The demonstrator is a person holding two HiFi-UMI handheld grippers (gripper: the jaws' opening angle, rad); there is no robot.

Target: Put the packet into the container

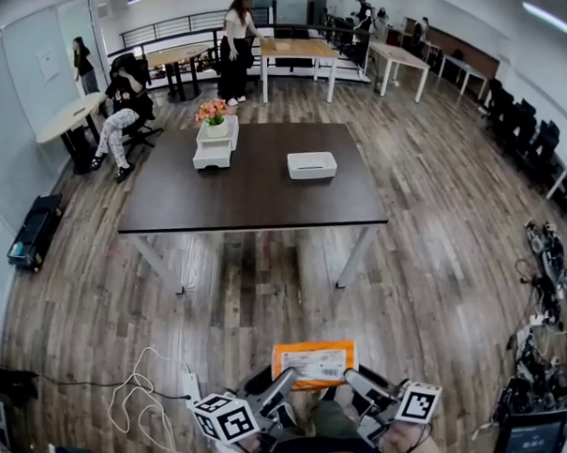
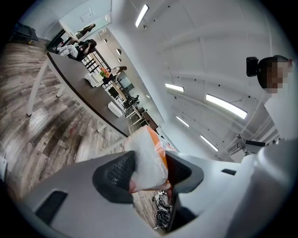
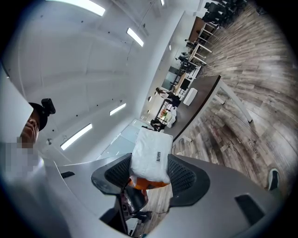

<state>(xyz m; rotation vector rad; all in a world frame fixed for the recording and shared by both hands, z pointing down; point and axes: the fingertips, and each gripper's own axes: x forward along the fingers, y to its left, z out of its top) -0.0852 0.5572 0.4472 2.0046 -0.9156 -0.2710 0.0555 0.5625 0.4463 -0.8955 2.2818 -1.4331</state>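
Left gripper [image 1: 284,385] and right gripper [image 1: 357,379] each clamp one end of the packet [image 1: 315,361], jaws spread wide round its bulk, likely to carry it level. It hangs near the person, long axis running left to right, well apart from the container [image 1: 311,165] on the far table [image 1: 257,193].

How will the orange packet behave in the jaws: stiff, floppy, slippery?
Probably soft: the packet bulges where the left gripper clamps it. Likely light: it spans between that and the right gripper without visible sag. Its smooth plastic film may slip.
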